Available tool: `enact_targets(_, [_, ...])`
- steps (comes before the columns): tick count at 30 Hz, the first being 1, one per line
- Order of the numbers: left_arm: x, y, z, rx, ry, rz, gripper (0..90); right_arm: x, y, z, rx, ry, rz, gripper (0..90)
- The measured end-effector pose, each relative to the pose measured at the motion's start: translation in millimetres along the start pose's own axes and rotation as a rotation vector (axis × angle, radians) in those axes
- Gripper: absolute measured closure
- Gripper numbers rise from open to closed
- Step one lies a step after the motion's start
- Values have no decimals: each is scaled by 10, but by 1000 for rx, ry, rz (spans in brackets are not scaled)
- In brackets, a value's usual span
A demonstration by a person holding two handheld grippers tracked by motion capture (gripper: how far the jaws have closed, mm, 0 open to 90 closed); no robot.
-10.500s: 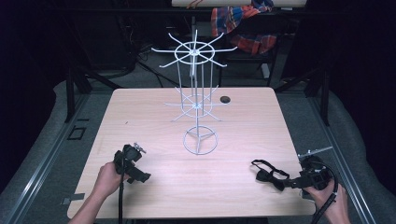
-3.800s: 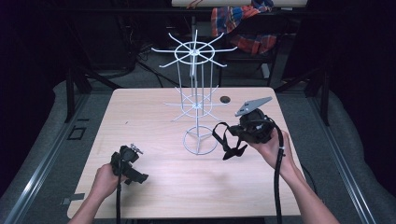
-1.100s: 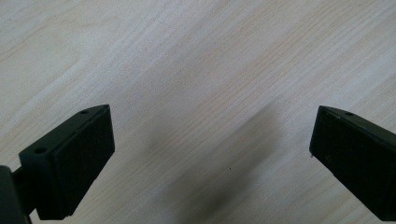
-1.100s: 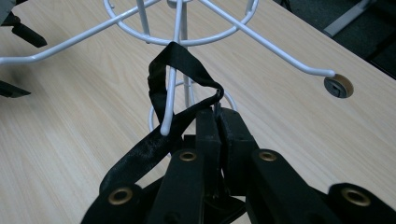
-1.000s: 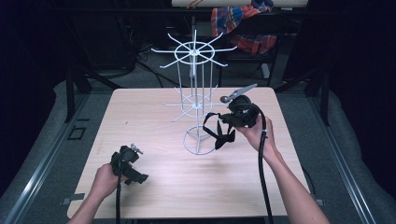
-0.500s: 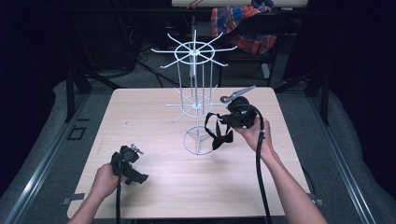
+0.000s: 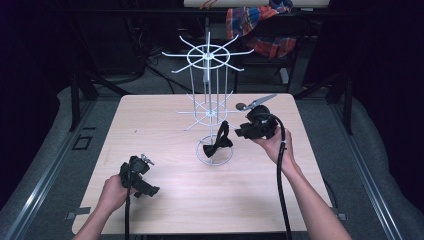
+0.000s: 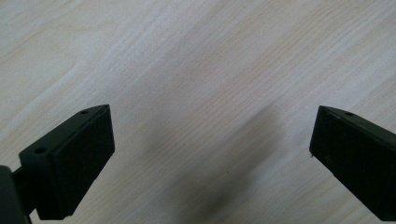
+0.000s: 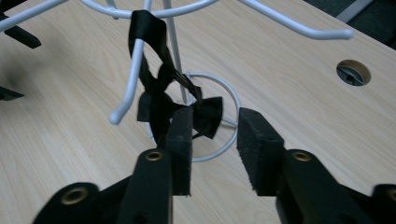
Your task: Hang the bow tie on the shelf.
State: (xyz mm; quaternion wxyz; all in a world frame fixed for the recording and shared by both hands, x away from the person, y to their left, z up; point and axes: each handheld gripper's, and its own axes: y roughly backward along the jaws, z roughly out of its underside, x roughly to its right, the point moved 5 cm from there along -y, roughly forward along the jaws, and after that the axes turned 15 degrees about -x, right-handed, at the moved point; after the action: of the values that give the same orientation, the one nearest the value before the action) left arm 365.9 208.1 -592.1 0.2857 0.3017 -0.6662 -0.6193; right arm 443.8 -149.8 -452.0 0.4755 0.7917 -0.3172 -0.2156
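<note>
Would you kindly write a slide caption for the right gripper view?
Black bow tie hangs by its strap from a white wire rack arm, right gripper open just behind it.

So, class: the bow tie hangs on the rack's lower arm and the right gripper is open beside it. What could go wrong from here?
1. The bow tie hangs by its strap near the arm's tip; a nudge might slide it off.
2. One jaw of the right gripper sits close to the bow, so pulling back carelessly could snag it.
3. Bumping the wire rack might shake it loose.

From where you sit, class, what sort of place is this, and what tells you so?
Probably a recording lab or workshop: a bare wooden table ringed by dark curtains, a white wire rack with a bow tie hung on it, and cabled hand tools.
</note>
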Motion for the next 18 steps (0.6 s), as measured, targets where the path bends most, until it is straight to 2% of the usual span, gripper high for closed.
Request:
enact_targets(2, [1, -3, -3, 0, -5, -1, 0, 6, 22, 35, 5, -6, 6, 561])
enact_targets(5, [2, -11, 3, 0, -6, 6, 0, 9, 78, 121, -16, 2, 20, 492])
enact_targets(14, [8, 9, 6, 5, -10, 5, 0, -18, 299, 381, -47, -3, 15, 353])
enact_targets(18, [11, -5, -5, -4, -14, 3, 0, -30, 389, 540, -53, 0, 30, 280])
